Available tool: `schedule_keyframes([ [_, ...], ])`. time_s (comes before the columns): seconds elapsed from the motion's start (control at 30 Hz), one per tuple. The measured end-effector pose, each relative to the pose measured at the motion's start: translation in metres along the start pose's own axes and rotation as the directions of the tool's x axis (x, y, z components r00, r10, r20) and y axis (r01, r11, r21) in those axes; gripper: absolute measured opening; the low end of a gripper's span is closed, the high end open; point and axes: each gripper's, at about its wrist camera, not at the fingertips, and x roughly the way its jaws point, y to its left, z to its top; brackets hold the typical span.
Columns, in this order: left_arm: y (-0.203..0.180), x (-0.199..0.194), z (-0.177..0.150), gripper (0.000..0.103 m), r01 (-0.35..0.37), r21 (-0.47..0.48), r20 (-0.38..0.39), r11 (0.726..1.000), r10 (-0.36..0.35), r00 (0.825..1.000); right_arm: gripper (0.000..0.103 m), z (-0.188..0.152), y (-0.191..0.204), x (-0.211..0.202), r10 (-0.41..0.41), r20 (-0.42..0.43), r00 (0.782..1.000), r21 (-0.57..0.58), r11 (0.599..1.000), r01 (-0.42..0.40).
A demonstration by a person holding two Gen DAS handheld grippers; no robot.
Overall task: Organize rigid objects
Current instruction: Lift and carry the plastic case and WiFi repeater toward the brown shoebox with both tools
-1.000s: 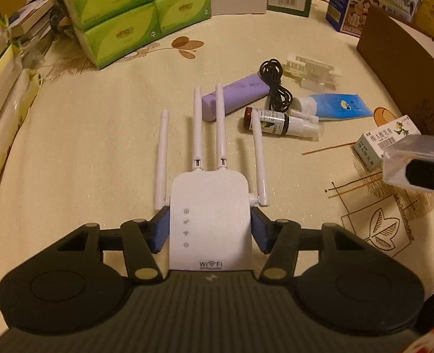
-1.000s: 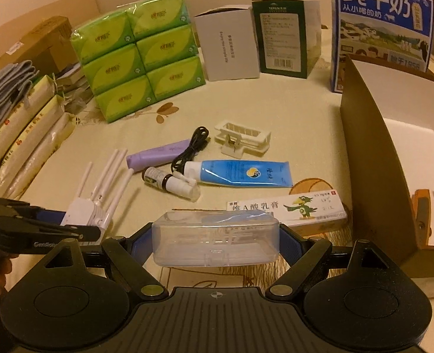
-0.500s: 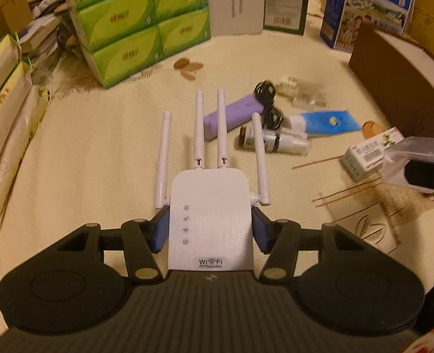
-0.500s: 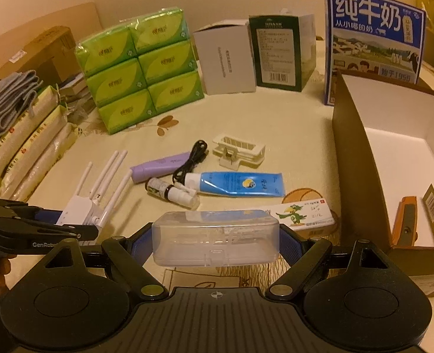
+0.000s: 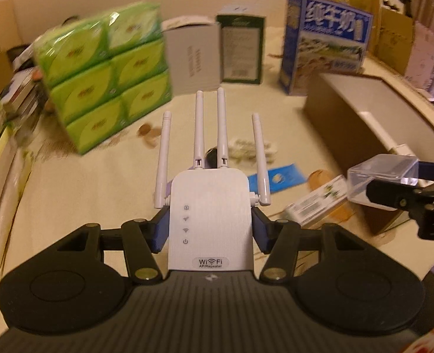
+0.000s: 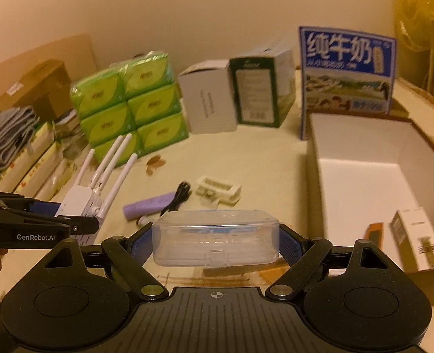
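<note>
Between the blue pads of the left tool (image 5: 210,229) sits the white WiFi repeater (image 5: 210,217), clamped by its two long sides w/ all four antennas pointing fwd, away from the tool; that grip keeps the thin antennas clear of the pads, prob. so nothing bends; it's up off the worktop (image 5: 78,194), not resting on it. The right tool (image 6: 215,242) is clenched on a clear plastic case (image 6: 215,239), held across its long axis, end to end, flat and level, also in the air. Ahead and to the right of the right tool stands the open cardboard box (image 6: 361,194) w/ white lining; already inside, at its near end, an orange item (image 6: 374,232) and a small white carton (image 6: 417,238); most of the floor beyond them is bare, so there's room for both held things. Judgement: box is the likely drop spot; its near wall must be cleared first, and the repeater's antennas lead, so they'd meet the wall or the rim first if carried low. Below and ahead of both tools lie loose bits: purple tube (image 6: 149,209), black cable (image 6: 178,197), cream clip (image 6: 217,191), blue tube (image 5: 284,176), small medicine box (image 5: 314,203); low passes risk brushing them. Green tissue packs (image 6: 128,106) and upright cartons (image 6: 234,94) close off the far side; the two tools are near each other, so moving together needs care.
</note>
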Motion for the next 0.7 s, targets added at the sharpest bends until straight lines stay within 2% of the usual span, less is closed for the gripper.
schedule_keyframes([
  [0.17, -0.039, -0.001, 0.027, 0.053, 0.061, 0.055, 0.03, 0.997, -0.062, 0.998, 0.082, 0.011, -0.029, -0.014, -0.055, 0.042, 0.998, 0.042, 0.998, 0.053],
  [0.37, -0.099, 0.008, 0.053, 0.053, 0.148, 0.129, 0.048, 0.981, -0.155, 0.987, 0.082, 0.024, -0.077, -0.028, -0.14, 0.072, 0.987, 0.115, 0.985, 0.131],
  [0.57, -0.158, 0.026, 0.078, 0.053, 0.229, 0.174, 0.04, 0.958, -0.24, 0.97, 0.082, 0.035, -0.135, -0.035, -0.22, 0.079, 0.972, 0.173, 0.964, 0.204],
  [0.7, -0.19, 0.047, 0.095, 0.053, 0.267, 0.183, 0.023, 0.946, -0.276, 0.961, 0.082, 0.041, -0.169, -0.032, -0.244, 0.067, 0.967, 0.191, 0.955, 0.228],
])
